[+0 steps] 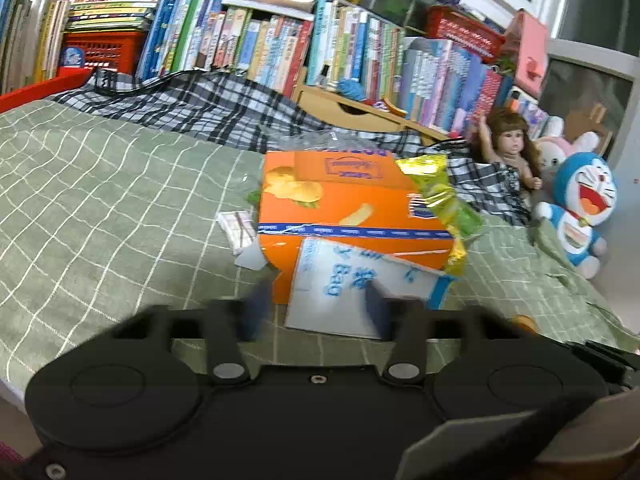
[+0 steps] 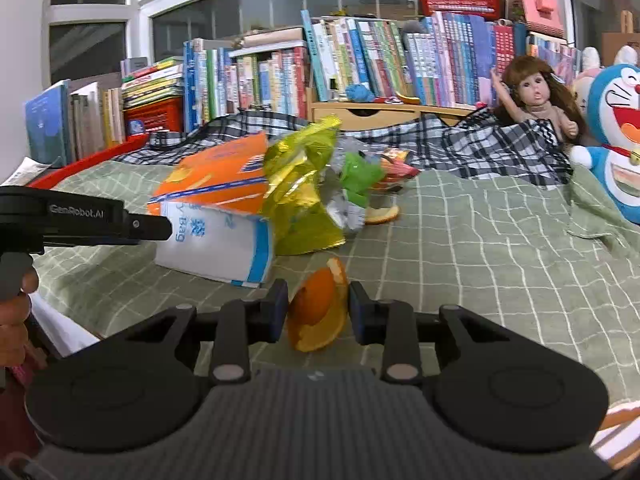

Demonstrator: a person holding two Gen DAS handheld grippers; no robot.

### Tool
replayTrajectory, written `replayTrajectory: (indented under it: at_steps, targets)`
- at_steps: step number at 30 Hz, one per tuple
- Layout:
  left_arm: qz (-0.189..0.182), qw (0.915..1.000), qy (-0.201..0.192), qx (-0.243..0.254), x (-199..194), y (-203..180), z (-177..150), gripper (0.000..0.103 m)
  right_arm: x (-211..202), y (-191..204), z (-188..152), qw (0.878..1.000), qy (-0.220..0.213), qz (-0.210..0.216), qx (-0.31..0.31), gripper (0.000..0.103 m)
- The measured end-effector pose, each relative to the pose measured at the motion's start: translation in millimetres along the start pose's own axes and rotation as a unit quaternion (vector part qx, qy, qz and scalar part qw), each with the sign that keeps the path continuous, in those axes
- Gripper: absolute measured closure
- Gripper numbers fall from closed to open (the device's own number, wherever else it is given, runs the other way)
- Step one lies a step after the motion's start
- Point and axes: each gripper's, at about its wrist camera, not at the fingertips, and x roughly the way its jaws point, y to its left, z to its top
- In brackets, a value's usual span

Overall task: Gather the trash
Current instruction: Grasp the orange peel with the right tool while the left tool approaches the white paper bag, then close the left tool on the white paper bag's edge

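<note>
Trash lies piled on a bed with a green checked cover point(image 1: 100, 200). The pile holds an orange carton point(image 1: 340, 208), a yellow-green snack wrapper point(image 1: 444, 200) and a white bag with blue print point(image 1: 340, 280). My left gripper point(image 1: 318, 306) is open, and the white bag's near edge lies between its fingers. In the right wrist view the left gripper point(image 2: 160, 228) touches the white bag point(image 2: 216, 240) from the side. My right gripper point(image 2: 319, 310) is shut on an orange peel point(image 2: 316, 316) that stands upright just above the cover. Further back lie a green wrapper point(image 2: 356, 178) and another peel point(image 2: 382, 214).
A plaid blanket point(image 2: 460, 148) is bunched at the far side of the bed, before rows of books point(image 2: 360, 64). A doll point(image 2: 536, 96) and a blue plush toy point(image 2: 616, 136) sit at the right. A red bed rail point(image 1: 40, 88) runs along the left. A paper scrap point(image 1: 238, 226) lies beside the carton.
</note>
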Motion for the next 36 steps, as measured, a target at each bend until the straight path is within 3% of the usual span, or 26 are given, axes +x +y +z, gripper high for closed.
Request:
replayTrajectory:
  at_steps: [7,13,17,21,25,27,31,32,35,36]
  targets:
    - [-0.051,0.995,0.062,-0.059,27,3,2,0.043,7,-10,1,1.0,0.001,-0.02,0.003,0.066]
    - [-0.108,0.9928,0.048,-0.018,13,-13,-2,0.038,33,-26,15,1.0,-0.001,-0.017,0.013,0.066]
    - [-0.081,0.9956,0.043,-0.02,22,-15,2,0.032,47,-28,21,1.0,0.003,0.0,0.022,0.066]
    - [-0.093,0.9928,0.065,-0.041,37,-14,1,0.034,50,-17,21,1.0,0.002,0.028,0.005,0.066]
    - [-0.096,0.9914,0.074,-0.051,35,-13,-3,0.034,45,-14,16,1.0,-0.003,0.024,-0.002,0.067]
    - [-0.124,0.9871,0.084,-0.056,26,-10,-4,0.037,43,-20,13,1.0,-0.002,0.019,0.002,0.067]
    - [-0.203,0.9702,0.102,-0.084,12,1,-7,0.04,39,-27,10,1.0,-0.004,0.016,0.005,0.067]
    - [-0.213,0.9675,0.105,-0.087,12,2,-8,0.045,39,-27,10,1.0,-0.005,0.016,0.003,0.066]
    - [-0.222,0.9613,0.137,-0.089,18,1,-9,0.08,40,-19,10,1.0,-0.008,0.011,-0.017,0.066]
    - [-0.224,0.9602,0.143,-0.086,21,-1,-10,0.081,40,-16,10,1.0,-0.009,0.012,-0.023,0.066]
